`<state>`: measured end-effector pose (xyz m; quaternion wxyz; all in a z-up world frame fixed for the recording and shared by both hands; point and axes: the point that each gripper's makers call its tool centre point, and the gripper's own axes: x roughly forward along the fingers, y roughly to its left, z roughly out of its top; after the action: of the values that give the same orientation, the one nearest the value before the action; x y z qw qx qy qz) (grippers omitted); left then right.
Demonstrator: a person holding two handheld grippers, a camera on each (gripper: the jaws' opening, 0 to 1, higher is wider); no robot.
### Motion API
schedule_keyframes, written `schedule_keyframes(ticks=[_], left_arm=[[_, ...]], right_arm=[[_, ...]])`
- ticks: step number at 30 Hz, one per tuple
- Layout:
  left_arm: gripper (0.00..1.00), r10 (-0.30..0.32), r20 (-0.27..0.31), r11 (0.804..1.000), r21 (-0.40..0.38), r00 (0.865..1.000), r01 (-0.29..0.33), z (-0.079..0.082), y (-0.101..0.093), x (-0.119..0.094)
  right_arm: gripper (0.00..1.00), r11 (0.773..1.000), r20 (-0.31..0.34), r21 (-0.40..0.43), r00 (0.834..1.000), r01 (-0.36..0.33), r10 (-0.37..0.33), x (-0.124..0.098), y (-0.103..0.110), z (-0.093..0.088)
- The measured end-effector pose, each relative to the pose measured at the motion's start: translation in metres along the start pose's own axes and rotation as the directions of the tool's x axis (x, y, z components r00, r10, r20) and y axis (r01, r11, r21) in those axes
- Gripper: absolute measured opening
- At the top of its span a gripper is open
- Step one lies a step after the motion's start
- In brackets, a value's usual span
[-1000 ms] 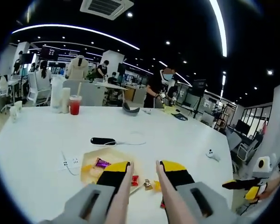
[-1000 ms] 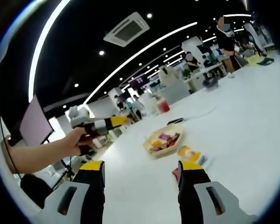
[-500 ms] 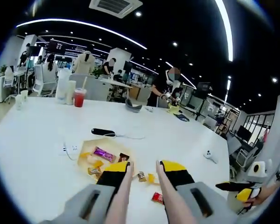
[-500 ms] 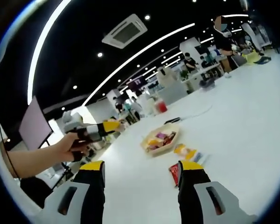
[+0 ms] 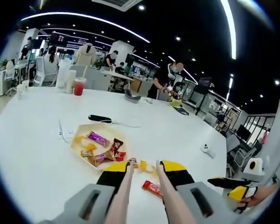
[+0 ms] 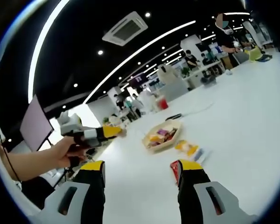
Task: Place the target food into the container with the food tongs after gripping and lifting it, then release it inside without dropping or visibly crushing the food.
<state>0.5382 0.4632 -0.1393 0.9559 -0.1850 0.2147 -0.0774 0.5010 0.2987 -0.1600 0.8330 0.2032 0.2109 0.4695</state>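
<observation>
Tools, both spread and holding nothing — left tool, right tool — hover above my bench; red snack awaits lifting into the tray.

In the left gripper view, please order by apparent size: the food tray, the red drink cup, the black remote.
1. Tray, clearly largest.
2. Remote.
3. Cup.
The last two look close, and the cup stands farther away, so their order is unsure.

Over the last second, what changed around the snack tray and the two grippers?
Mostly the cameras shifted; the left gripper has drawn back from the tray, uncovering its wrapped snacks. The red snack on the table stays put, as does the tray. Both grippers remain empty; the right gripper stays open.
</observation>
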Motion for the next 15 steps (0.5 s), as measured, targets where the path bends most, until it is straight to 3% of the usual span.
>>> schedule_keyframes(ticks=[4, 8, 11, 15], left_arm=[[0.24, 0.006, -0.009, 1.0, -0.004, 1.0, -0.006, -0.013, -0.006, -0.004], [0.24, 0.007, -0.019, 0.999, -0.049, 1.0, -0.008, -0.021, -0.009, -0.003], [0.24, 0.006, -0.01, 0.999, -0.038, 1.0, -0.006, -0.021, -0.014, 0.0], [0.24, -0.011, -0.026, 0.999, 0.04, 1.0, 0.012, -0.029, -0.023, 0.009]], right_arm=[[0.63, 1.0, -0.025, -0.005, 0.999, -0.025, 0.024, -0.001, 0.009, -0.011], [0.63, 1.0, -0.016, -0.012, 1.0, -0.024, 0.024, -0.005, 0.009, -0.008], [0.63, 1.0, 0.0, -0.006, 1.0, -0.003, 0.003, -0.009, 0.003, -0.003], [0.63, 1.0, -0.003, -0.017, 1.0, 0.003, -0.003, -0.013, 0.004, -0.004]])
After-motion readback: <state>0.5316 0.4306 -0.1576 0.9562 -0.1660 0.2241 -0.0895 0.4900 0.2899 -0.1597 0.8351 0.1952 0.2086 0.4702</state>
